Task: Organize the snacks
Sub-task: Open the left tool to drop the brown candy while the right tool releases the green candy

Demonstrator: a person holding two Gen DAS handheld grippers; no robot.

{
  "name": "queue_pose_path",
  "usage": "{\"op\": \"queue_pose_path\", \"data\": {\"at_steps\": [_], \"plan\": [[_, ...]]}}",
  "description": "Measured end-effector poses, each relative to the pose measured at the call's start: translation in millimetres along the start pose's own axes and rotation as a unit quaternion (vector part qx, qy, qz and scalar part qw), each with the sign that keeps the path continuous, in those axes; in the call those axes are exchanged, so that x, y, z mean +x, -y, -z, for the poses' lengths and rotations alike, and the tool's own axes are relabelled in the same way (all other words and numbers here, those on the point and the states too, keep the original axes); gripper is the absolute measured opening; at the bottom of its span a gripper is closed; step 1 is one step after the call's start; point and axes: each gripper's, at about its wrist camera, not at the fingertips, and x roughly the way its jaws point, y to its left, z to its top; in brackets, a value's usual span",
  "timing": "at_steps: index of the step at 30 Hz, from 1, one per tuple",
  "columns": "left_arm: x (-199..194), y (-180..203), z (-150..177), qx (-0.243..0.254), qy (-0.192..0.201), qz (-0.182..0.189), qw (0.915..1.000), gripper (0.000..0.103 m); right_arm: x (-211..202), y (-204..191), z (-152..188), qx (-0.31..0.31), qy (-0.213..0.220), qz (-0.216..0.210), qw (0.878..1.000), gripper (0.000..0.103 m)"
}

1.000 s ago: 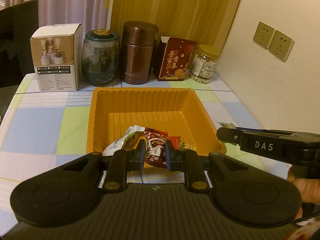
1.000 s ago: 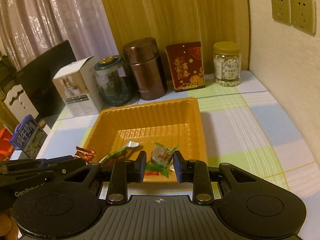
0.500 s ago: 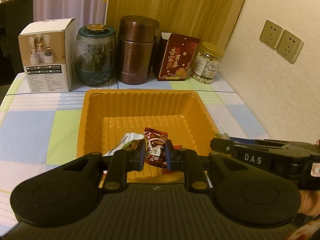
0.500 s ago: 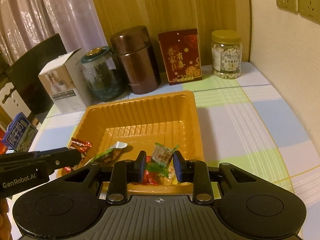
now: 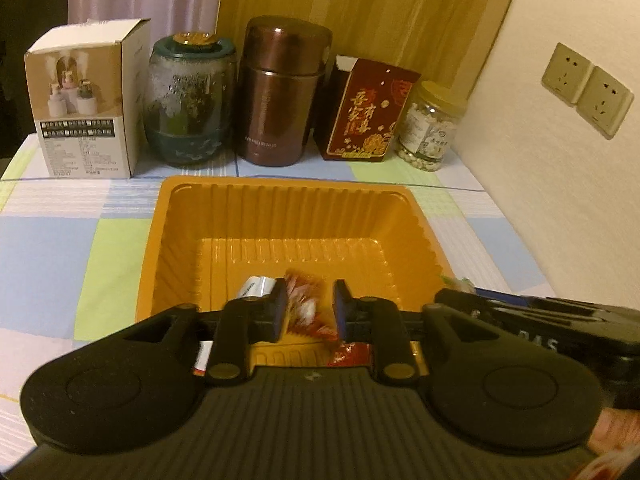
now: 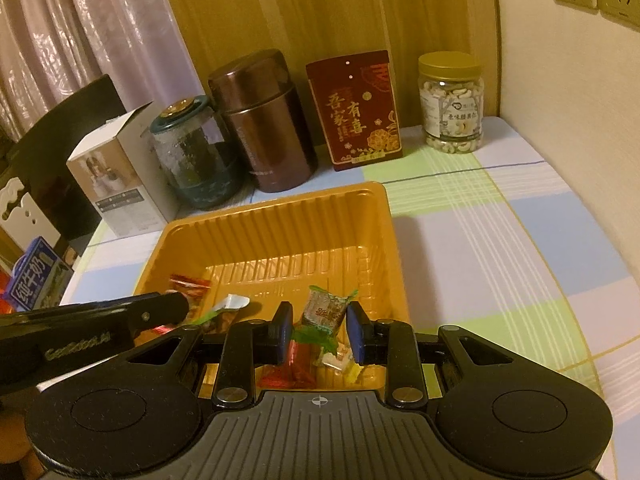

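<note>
An orange tray [image 5: 280, 186] [image 6: 280, 206] lies on the checked tablecloth. My left gripper [image 5: 308, 312] hovers over the tray's near part with its jaws opening. A blurred red-wrapped candy [image 5: 306, 302] hangs between its pads with a gap on the right side. My right gripper [image 6: 320, 332] is shut on a green-wrapped candy [image 6: 324, 310] above the tray's near right corner. Below it lie a red candy [image 6: 296, 364] and a pale candy [image 6: 340, 360]. A silver-and-green packet [image 5: 256, 286] [image 6: 228, 308] rests on the tray floor.
Along the back stand a white box [image 5: 84, 100], a green-lidded glass jar [image 5: 188, 100], a brown canister [image 5: 280, 92], a red box [image 5: 368, 116] and a nut jar [image 5: 430, 128]. A wall with sockets [image 5: 586, 90] bounds the right. A blue milk carton [image 6: 36, 276] stands at the left.
Both grippers have moved forward and down over the tray with their candies. The left pads have drawn slightly apart around the red candy, which now looks blurred.
</note>
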Motion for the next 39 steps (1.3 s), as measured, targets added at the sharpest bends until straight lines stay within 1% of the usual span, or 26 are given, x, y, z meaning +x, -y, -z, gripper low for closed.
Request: {"op": "queue_pose_path", "data": {"at_steps": [3,10,25,30,31,32,33,39], "plan": [[-3,1,2,0.01,0.003,-0.001,0.9999,0.026,-1,2,1,0.0,0.0,-0.001,1.0,0.029],[-10,-3,7,0.009,-0.004,-0.004,0.9999,0.026,-3,3,0,0.005,-0.001,-0.001,1.0,0.03],[-14,-10,5,0.007,-0.006,-0.008,0.9999,0.027,1,-3,-8,0.007,0.002,-0.015,1.0,0.03],[-13,-13,6,0.003,-0.007,-0.009,0.9999,0.027,5,-5,-9,0.004,0.009,-0.027,1.0,0.03],[-13,-14,6,0.003,-0.008,-0.008,0.9999,0.027,7,-5,-9,0.001,0.01,-0.029,1.0,0.039],[-14,-15,7,0.003,-0.008,-0.008,0.9999,0.027,7,-5,-8,0.003,0.011,-0.028,1.0,0.058],[-14,-15,8,0.003,-0.007,-0.009,0.9999,0.027,6,-3,-7,0.009,0.016,-0.033,0.999,0.063],[-21,-19,14,-0.003,-0.008,-0.011,0.9999,0.028,-2,-1,-4,0.008,0.018,-0.031,0.999,0.064]]}}
